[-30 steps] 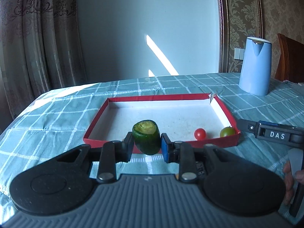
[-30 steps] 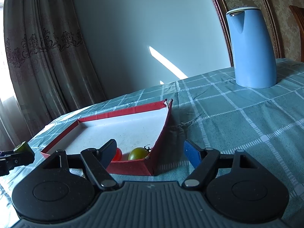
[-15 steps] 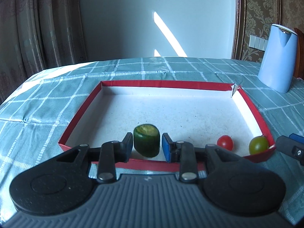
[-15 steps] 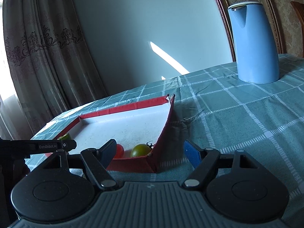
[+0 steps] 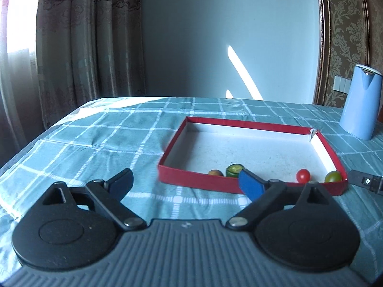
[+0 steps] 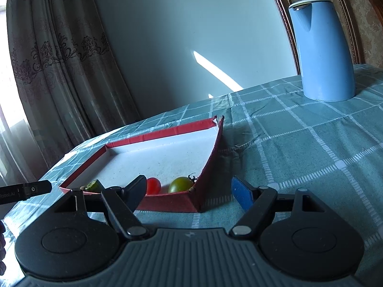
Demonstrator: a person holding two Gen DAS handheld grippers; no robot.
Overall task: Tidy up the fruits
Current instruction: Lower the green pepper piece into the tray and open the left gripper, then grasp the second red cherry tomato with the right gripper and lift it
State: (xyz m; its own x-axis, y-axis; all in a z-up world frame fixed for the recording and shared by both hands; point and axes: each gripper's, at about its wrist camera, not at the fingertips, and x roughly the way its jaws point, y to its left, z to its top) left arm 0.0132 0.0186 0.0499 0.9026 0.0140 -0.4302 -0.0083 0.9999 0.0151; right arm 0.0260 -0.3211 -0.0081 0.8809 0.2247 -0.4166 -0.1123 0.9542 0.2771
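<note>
Along the near wall of the red tray (image 5: 198, 181), left wrist view alone shows a small brownish fruit (image 5: 215, 172) beside the cucumber stub (image 5: 234, 169), standing cut face up. Red tomato (image 6: 153, 185) and green tomato (image 6: 180, 184) sit toward the near right corner. Left gripper (image 5: 184, 183) and right gripper (image 6: 188, 190) level above tabletop (image 6: 299, 148), jaws spread, holding nothing.

A pale blue wall (image 5: 215, 35) stands behind the bench (image 5: 119, 138), crossed by a slanted streak of sunlight (image 5: 241, 71). Patterned brown curtains (image 5: 91, 35) hang at the left beside a bright window (image 5: 14, 24). Ornate wallpaper (image 5: 344, 35) and a dark wooden frame (image 5: 322, 35) fill the right. A teal checked cloth covers the bench.
</note>
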